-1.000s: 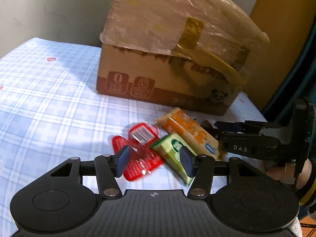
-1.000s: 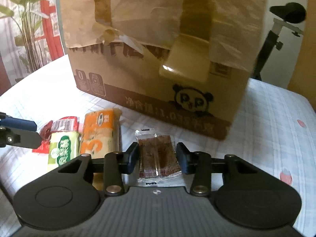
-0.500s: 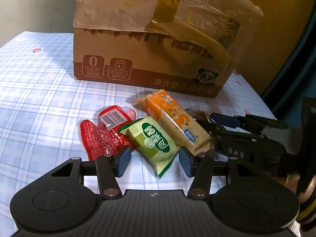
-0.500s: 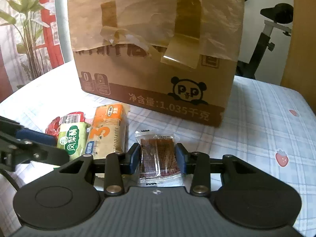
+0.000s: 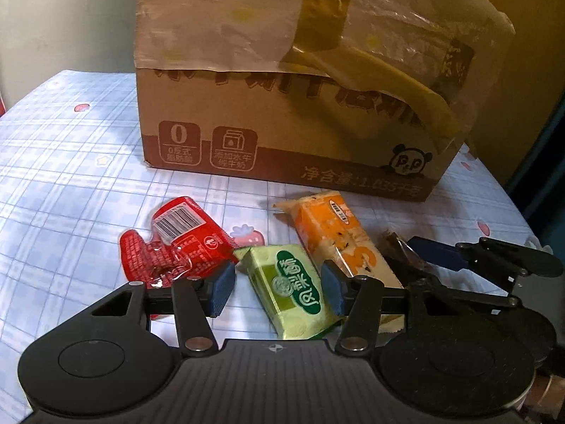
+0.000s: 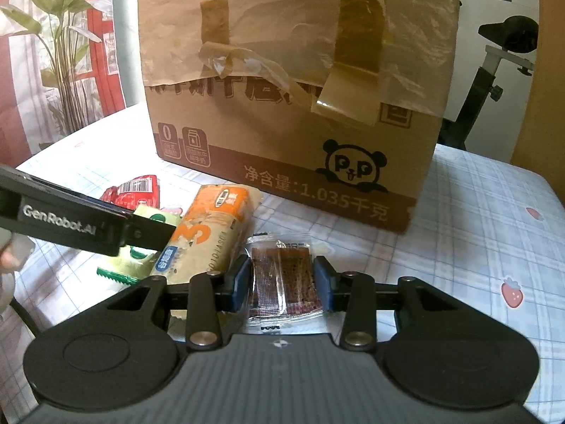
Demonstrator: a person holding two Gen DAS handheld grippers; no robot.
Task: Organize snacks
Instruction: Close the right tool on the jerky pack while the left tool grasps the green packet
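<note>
I'm pinching the clear-wrapped brown snack [image 6: 282, 282] with my right gripper [image 6: 282, 282], fingers [image 6: 240, 282] pressing both sides. My left gripper [image 5: 277, 291] is sitting wide open around the green packet [image 5: 289, 289]. Orange packet [image 5: 339, 243] and red packet [image 5: 173, 243] are lying on the checked bench [image 5: 70, 183] before the cardboard box [image 5: 282, 123].

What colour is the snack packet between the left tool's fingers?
Green packet, with a darker green label; clearest in the left wrist view.

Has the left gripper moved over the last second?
Yes. The left gripper has shifted right relative to the cardboard box: its open jaws, earlier over the red packet, now straddle the green packet.
</note>
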